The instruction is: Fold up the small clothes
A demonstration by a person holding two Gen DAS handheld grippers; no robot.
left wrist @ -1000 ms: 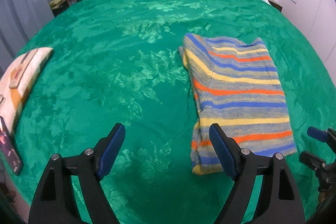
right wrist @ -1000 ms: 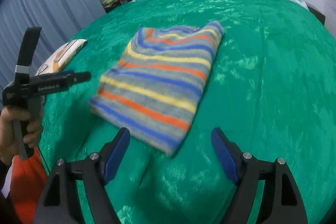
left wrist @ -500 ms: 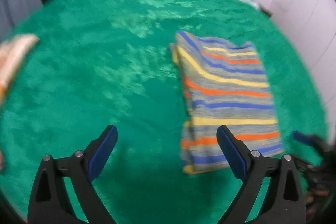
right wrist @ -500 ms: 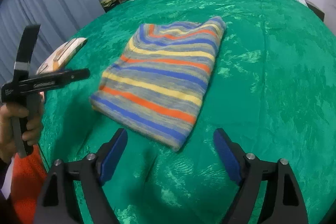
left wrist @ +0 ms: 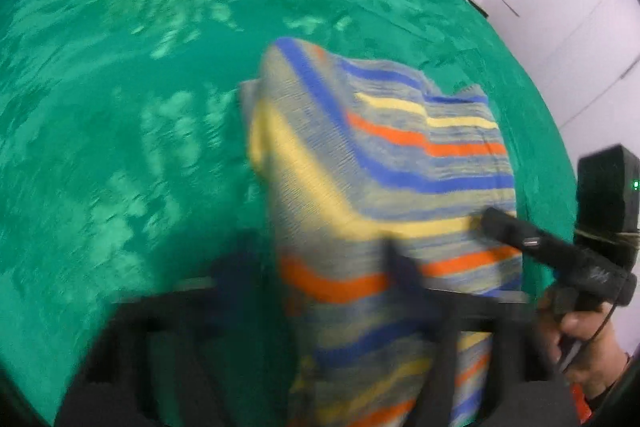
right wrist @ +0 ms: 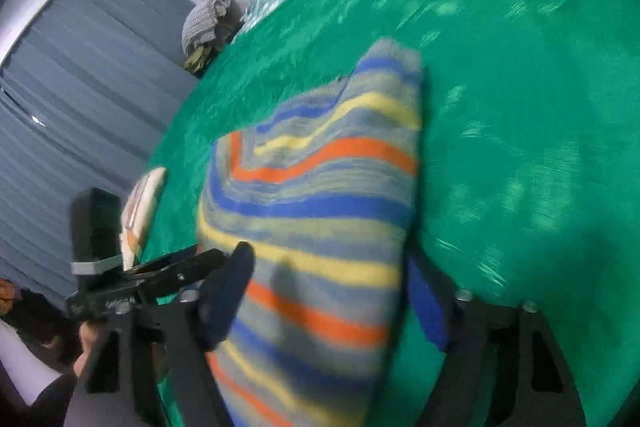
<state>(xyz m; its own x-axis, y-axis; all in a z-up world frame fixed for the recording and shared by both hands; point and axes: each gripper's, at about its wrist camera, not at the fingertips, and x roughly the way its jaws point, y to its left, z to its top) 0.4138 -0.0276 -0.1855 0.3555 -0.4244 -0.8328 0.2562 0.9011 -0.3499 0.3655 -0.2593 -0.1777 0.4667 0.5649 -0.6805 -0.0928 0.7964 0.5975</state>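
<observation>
We hold two matching black tools. The left gripper [left wrist: 324, 287] has black triangular arms with cut-out windows and dark blue pads, all badly blurred in its own view. The right gripper [right wrist: 328, 303] shows the same black frame, blue pads [right wrist: 426, 307] and a silver screw head at each arm's pivot. Seen from the right, the left tool carries a black boxy block on top with a pale grey band at its base and faint white lettering along its body. Seen from the left, the right tool's block bears a small green light, and a thin dark cable runs past the right hand [left wrist: 588, 355], which has an orange cuff
</observation>
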